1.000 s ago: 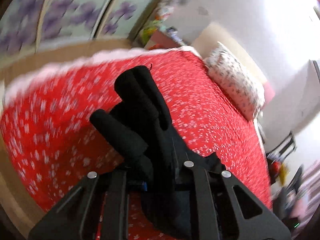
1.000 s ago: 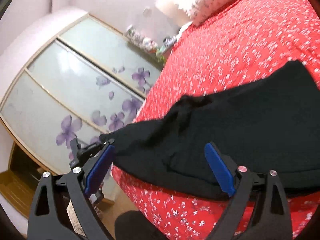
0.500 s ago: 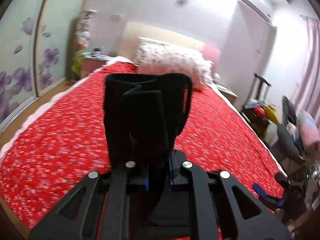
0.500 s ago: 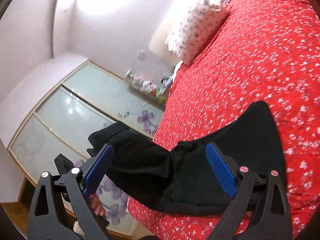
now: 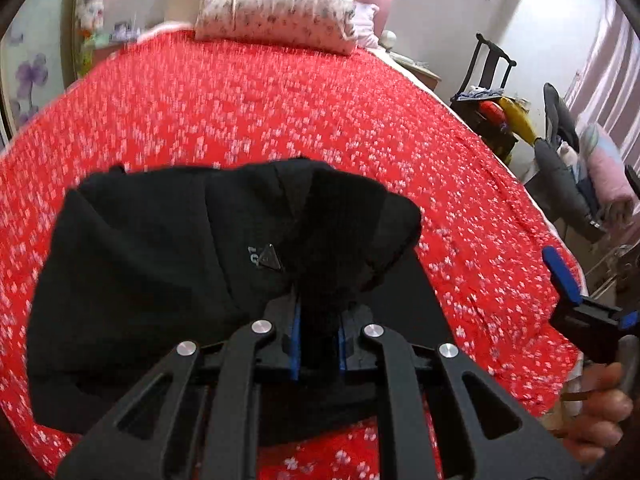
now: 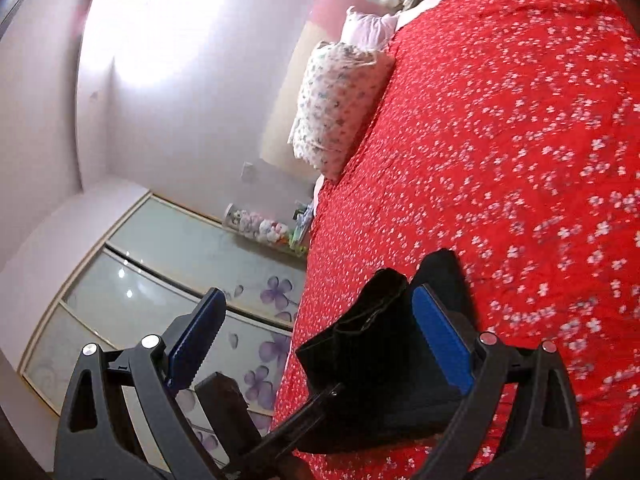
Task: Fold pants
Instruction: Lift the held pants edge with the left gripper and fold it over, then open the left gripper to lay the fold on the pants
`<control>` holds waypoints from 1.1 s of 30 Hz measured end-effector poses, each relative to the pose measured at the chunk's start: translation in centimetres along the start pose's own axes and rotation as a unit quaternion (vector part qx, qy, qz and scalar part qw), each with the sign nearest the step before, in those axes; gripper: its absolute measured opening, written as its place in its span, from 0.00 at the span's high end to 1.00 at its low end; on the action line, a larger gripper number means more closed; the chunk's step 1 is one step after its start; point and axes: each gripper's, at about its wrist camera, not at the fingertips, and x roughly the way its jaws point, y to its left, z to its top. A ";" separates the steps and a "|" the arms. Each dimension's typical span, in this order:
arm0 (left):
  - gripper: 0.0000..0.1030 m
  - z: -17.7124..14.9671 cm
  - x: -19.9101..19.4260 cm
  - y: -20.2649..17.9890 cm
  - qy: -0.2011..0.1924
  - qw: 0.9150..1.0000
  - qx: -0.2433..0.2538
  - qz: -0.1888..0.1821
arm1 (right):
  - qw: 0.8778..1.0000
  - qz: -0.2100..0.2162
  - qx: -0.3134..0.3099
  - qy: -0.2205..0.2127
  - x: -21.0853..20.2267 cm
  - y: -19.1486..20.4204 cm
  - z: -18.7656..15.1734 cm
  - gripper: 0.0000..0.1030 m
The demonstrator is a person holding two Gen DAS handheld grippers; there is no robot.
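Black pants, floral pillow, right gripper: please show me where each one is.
black pants (image 5: 160, 280): left wrist view, flat part.
floral pillow (image 5: 276, 8): left wrist view, middle.
right gripper (image 6: 316, 344): right wrist view, between fingertips.

The left tongs' pad tips are buried in a bunch of the black pants, so the pinched edge cannot be made out. The small grey mark on the cloth is too blurred to read. The bed's print smears at the left. The hand holding the right tongs is cut off by the right edge.
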 end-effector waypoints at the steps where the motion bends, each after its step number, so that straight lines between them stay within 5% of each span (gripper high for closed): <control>1: 0.89 0.4 -0.3 -0.3 -0.009 1.000 -0.001 -0.003 | 1.000 0.000 -0.001 -0.002 -0.2 -0.1 0.2 0.06; 6: 0.89 1.1 -1.9 -4.2 -0.046 0.998 0.042 -0.021 | 1.000 -0.013 -0.023 -0.016 -0.6 0.5 0.5 0.06; 12: 0.88 -3.2 2.4 -7.1 0.007 0.992 0.123 -0.005 | 1.000 -0.021 -0.020 -0.003 -0.2 0.0 0.4 0.05; 17: 0.87 -5.0 2.9 -6.9 -0.005 0.986 0.167 0.010 | 0.999 -0.030 -0.030 -0.001 0.0 0.1 0.4 0.05; 22: 0.82 -4.9 1.7 -6.3 0.001 0.989 0.148 0.002 | 0.997 -0.041 -0.051 0.027 1.2 0.0 0.2 0.05; 29: 0.79 -5.6 -1.8 0.2 -0.003 0.993 0.040 -0.115 | 0.990 -0.051 -0.103 0.079 3.0 0.7 -0.6 0.07; 33: 0.80 -5.8 -1.0 -2.0 -0.016 0.995 0.064 -0.075 | 0.983 -0.067 -0.153 0.080 3.8 2.2 -1.7 0.07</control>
